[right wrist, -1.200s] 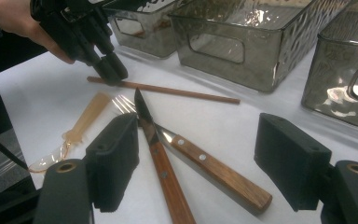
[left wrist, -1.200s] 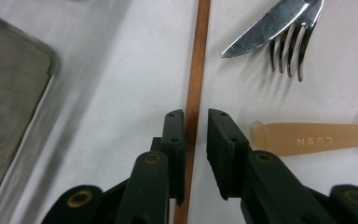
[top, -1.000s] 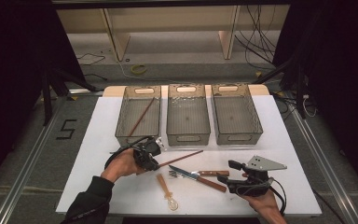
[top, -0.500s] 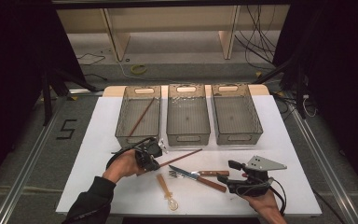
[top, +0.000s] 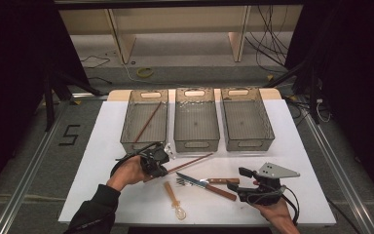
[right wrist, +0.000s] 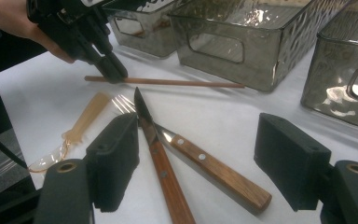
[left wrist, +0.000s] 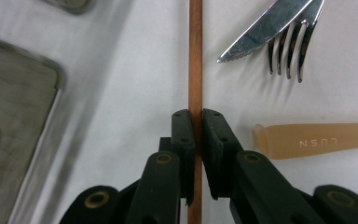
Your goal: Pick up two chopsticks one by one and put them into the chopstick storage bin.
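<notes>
From above, your left gripper [top: 164, 161] sits just in front of the left-hand smoky clear plastic bin [top: 145, 122], its jaws having just closed onto the near end of a thin brown wooden chopstick [top: 195, 161] that lies slantwise on the white tabletop [top: 297, 161], its far end pointing toward the middle bin [top: 196, 119]. A second brown chopstick [top: 147, 122] lies inside the left-hand bin. Your right gripper [top: 241, 178] rests low at the table's near right, by the wood-handled knife [top: 209, 187] and the wood-handled fork [top: 202, 182], which cross each other. In the left gripper view, your two black jaws pinch the chopstick [left wrist: 195, 70] tight between them; the knife tip [left wrist: 261, 30] and fork tines [left wrist: 289, 51] lie to its right, with a translucent amber plastic spoon handle [left wrist: 314, 140] beside them. In the right gripper view, your own jaws stand wide apart with nothing held, straddling the two wooden handles [right wrist: 214, 170]; farther off, your left gripper [right wrist: 112, 70] clamps the chopstick [right wrist: 177, 83] on the table.
</notes>
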`<state>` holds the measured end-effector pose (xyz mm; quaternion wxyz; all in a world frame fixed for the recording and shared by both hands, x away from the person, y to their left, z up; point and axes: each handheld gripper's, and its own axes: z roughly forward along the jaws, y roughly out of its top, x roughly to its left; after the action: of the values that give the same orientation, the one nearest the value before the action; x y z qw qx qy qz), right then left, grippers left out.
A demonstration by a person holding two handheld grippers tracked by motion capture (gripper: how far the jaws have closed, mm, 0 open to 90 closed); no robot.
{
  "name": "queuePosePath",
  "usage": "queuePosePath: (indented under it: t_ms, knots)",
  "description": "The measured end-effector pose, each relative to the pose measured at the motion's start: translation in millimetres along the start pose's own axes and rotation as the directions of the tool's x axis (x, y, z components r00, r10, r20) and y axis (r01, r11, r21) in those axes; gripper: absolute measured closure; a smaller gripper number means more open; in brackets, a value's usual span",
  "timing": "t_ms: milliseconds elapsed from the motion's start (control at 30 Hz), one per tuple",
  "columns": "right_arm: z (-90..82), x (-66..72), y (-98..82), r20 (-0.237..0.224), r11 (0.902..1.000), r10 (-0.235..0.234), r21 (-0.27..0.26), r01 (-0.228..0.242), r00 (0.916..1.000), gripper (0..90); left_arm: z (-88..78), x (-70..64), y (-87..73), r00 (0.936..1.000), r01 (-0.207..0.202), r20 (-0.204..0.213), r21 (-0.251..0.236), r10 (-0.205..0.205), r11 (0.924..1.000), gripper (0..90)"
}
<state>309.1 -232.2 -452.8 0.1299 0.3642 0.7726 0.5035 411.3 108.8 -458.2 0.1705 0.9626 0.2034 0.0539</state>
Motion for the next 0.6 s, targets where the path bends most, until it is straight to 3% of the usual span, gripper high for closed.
queuePosePath:
  t_ms: [333,600]
  knots:
    - [-0.1,0.0,-0.1,0.0,1.0,0.0,-0.001,0.0,1.0,31.2,-22.3,-5.2,5.0,0.9999,-0.014,0.007,-0.067,0.014,0.9977,83.2]
    - [-0.1,-0.3,-0.1,0.0,1.0,0.001,0.001,-0.001,1.0,31.2,-50.0,-2.7,4.7,0.9997,0.014,-0.016,-0.156,-0.016,0.9877,83.2]
